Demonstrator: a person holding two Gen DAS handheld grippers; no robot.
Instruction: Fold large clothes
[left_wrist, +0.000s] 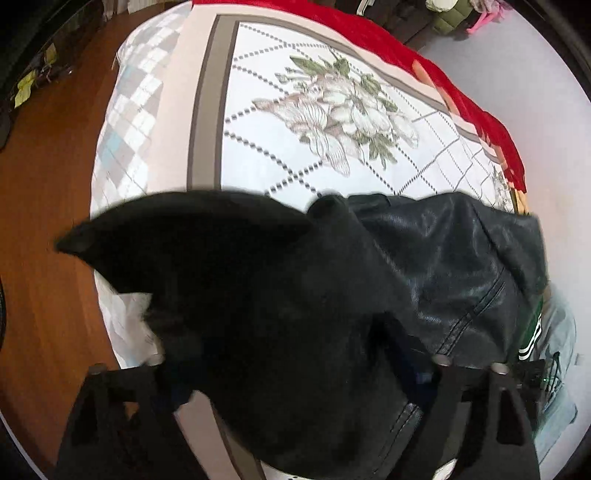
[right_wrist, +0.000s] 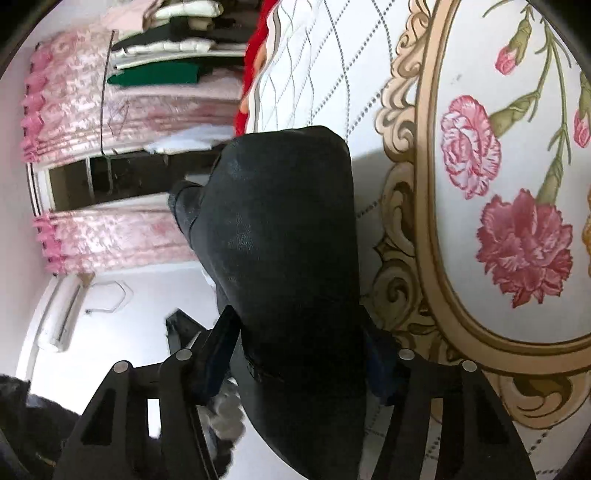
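A black leather jacket (left_wrist: 454, 258) with a dark fuzzy lining (left_wrist: 229, 266) hangs lifted over a bed with a floral quilt (left_wrist: 332, 110). My left gripper (left_wrist: 291, 365) is shut on the jacket; its fabric fills the gap between the fingers and drapes over them. In the right wrist view my right gripper (right_wrist: 299, 354) is shut on another part of the black leather jacket (right_wrist: 280, 229), which rises up between the fingers above the quilt (right_wrist: 517, 184). The fingertips of both grippers are hidden by the jacket.
A red blanket (left_wrist: 443, 85) lies along the bed's far edge. Wooden floor (left_wrist: 44, 184) is to the left of the bed. Pink curtains (right_wrist: 110, 110), a dark window (right_wrist: 122, 181) and stacked folded clothes (right_wrist: 170, 44) stand beyond the bed.
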